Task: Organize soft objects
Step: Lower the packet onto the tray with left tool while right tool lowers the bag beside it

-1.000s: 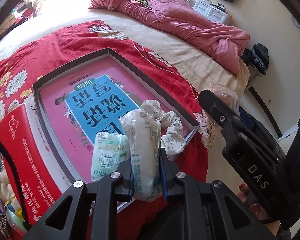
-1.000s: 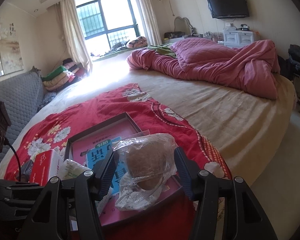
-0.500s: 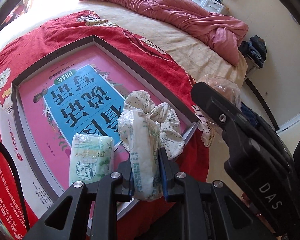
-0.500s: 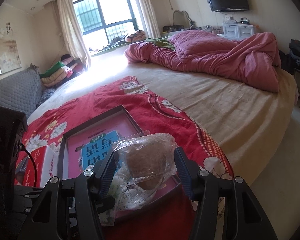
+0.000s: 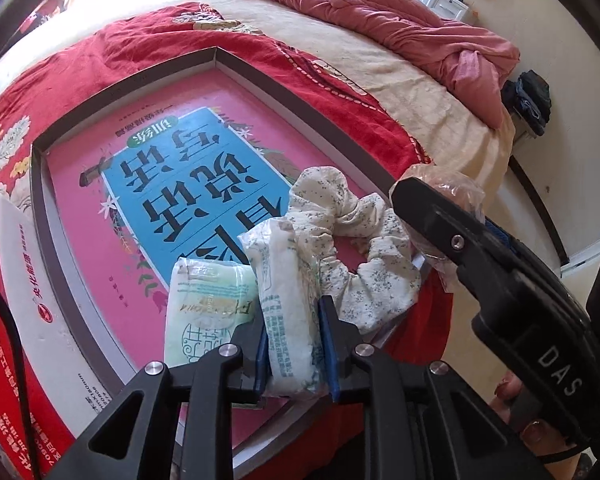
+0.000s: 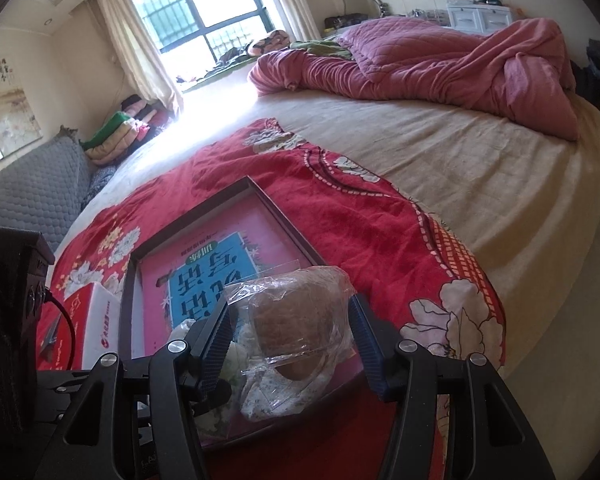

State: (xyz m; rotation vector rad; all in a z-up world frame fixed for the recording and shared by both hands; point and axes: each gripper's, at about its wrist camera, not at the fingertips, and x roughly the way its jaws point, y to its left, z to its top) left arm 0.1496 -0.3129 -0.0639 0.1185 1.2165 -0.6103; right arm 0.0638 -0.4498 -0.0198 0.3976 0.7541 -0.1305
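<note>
My left gripper (image 5: 294,344) is shut on a white tissue pack (image 5: 288,304) just above the near edge of a shallow tray (image 5: 260,76) with a pink and blue printed bottom. A green tissue pack (image 5: 204,308) and a floral scrunchie (image 5: 356,248) lie in the tray's near corner. My right gripper (image 6: 290,340) is shut on a brown bun in a clear bag (image 6: 300,320), held over the same tray corner (image 6: 276,208); it also shows at the right of the left wrist view (image 5: 440,196).
The tray lies on a red floral blanket (image 6: 360,216) on a large bed with a beige sheet (image 6: 480,152) and a crumpled pink quilt (image 6: 440,64). A red and white box (image 5: 16,304) lies left of the tray. The bed edge drops off at the right.
The left gripper has moved lower and closer over the tray with the white pack. The right gripper has moved in over the tray's near corner with the bagged bun.
</note>
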